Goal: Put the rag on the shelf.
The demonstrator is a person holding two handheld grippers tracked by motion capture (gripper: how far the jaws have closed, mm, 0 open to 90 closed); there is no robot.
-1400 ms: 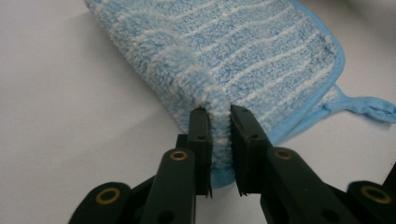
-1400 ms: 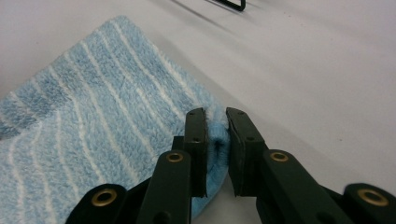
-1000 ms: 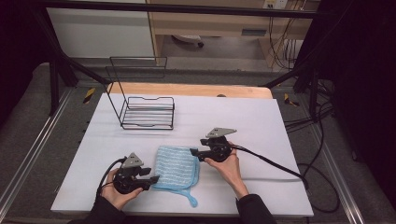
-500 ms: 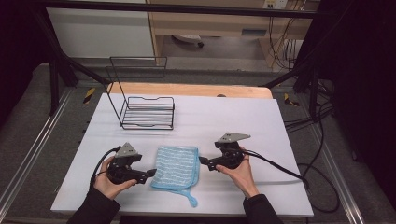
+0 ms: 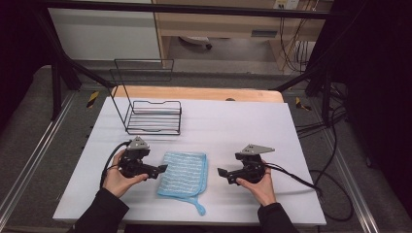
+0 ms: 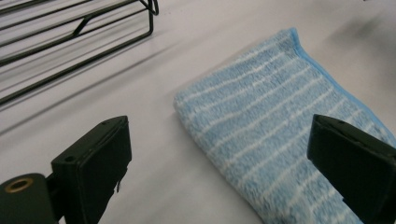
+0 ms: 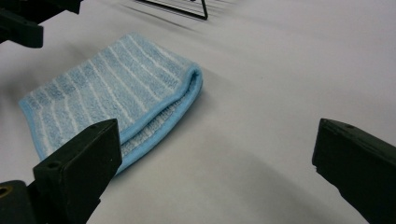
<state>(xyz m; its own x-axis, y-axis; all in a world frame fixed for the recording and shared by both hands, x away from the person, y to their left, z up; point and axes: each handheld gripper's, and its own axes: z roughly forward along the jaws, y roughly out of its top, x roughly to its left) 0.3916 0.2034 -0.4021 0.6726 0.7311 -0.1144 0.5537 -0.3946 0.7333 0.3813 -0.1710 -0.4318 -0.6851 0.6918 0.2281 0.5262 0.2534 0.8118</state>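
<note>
A folded light-blue striped towel (image 5: 183, 174) lies flat on the white table near the front edge, a hanging loop trailing from its front corner. My left gripper (image 5: 163, 169) sits just left of the towel, pointing at its left edge. Its jaws have just been opening and stand wide, with nothing pinched between them. In the left gripper view the towel (image 6: 280, 126) lies just ahead of that gripper (image 6: 219, 172). My right gripper (image 5: 221, 172) rests a short way right of the towel, its jaws also just opened and empty. The right gripper view shows the towel's folded edge (image 7: 112, 93) ahead of that gripper (image 7: 215, 172).
A black wire rack (image 5: 153, 116) stands at the back left of the table, behind the left gripper. A wooden board (image 5: 194, 93) runs along the table's far edge. Cables trail from both grippers, the right one off the table's right side.
Both grippers have let go of the towel and drawn apart, the left one leftward and the right one rightward. Their jaws have widened. The towel now lies folded between them.
</note>
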